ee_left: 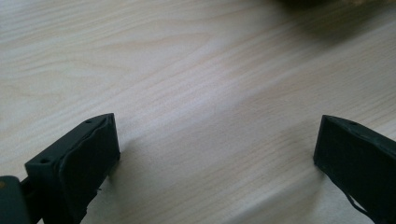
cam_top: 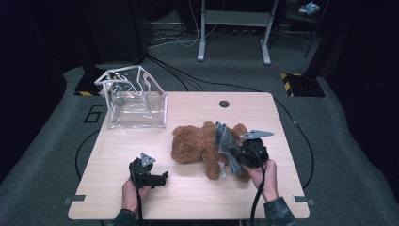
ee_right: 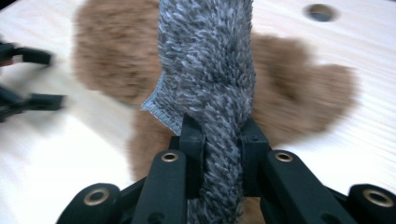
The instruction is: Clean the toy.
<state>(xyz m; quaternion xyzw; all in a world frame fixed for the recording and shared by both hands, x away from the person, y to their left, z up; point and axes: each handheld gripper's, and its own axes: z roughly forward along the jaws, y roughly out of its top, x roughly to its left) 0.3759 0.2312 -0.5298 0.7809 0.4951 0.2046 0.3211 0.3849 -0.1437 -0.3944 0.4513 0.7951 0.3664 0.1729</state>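
**Inspector:** Start with the right gripper.

**Assistant:** Its jaws are clamped on a grey fuzzy cloth. The cloth is bunched between the two black pads and runs up and away from them, with a stitched hem showing on one side. In the high view the right gripper sits over the right half of the worktop, near the front edge, with a hand behind it.

**Inspector:** Where does the cloth lie otherwise?

**Assistant:** In the high view the cloth is draped across the brown teddy bear. The bear lies flat near the middle of the worktop, a little right of centre. From the right gripper view the bear spreads out beneath the cloth on both sides.

**Inspector:** And the left gripper?

**Assistant:** Its jaws stand wide apart with only bare wood between them. In the high view the left gripper rests low over the front left part of the worktop, well apart from the bear, held by the other hand.

**Inspector:** Anything further out?

**Assistant:** A clear plastic bag with white trim stands upright at the back left corner, mouth open. A round hole sits near the back edge.
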